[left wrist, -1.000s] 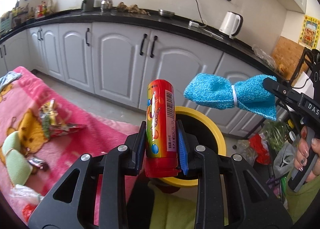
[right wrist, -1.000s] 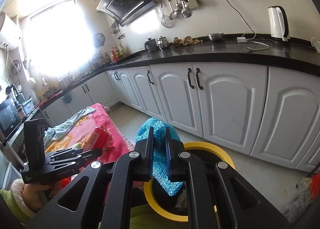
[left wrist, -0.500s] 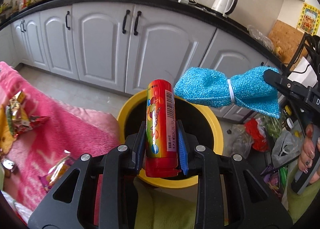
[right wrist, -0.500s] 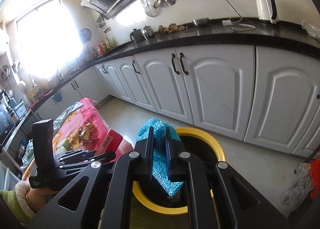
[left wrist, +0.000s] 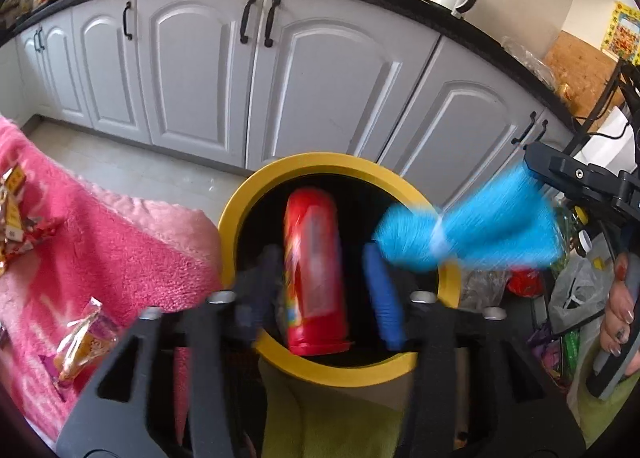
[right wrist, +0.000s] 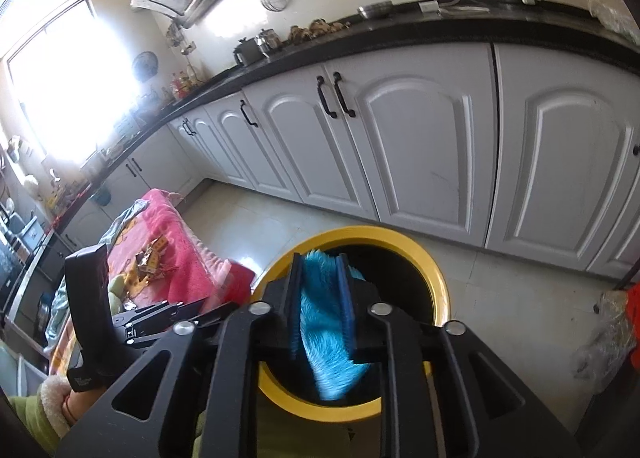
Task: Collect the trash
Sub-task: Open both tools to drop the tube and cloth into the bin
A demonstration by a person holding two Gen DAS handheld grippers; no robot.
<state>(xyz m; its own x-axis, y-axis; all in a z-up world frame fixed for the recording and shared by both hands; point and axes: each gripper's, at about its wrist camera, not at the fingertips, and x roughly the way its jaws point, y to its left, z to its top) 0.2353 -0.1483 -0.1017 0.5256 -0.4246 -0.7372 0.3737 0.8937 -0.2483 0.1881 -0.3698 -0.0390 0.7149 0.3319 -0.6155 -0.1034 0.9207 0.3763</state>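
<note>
Now left gripper (left wrist: pixel 324 282) spread open, red can (left wrist: pixel 316 270) loose between fingers over yellow bin (left wrist: pixel 236 210), blurred, probably falling; right gripper (right wrist: pixel 322 298) clamps blue cloth (right wrist: pixel 326 338).

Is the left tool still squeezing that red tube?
No: the left tool's fingers stand spread apart with gaps beside the red tube, which hangs blurred over the yellow bin.

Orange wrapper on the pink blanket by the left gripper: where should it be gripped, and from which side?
Probably across the narrow width of the orange wrapper, near its middle, coming down from above: it lies long and flat on the soft pink blanket, with no edge to get under. The left gripper is open and nearest.
</note>
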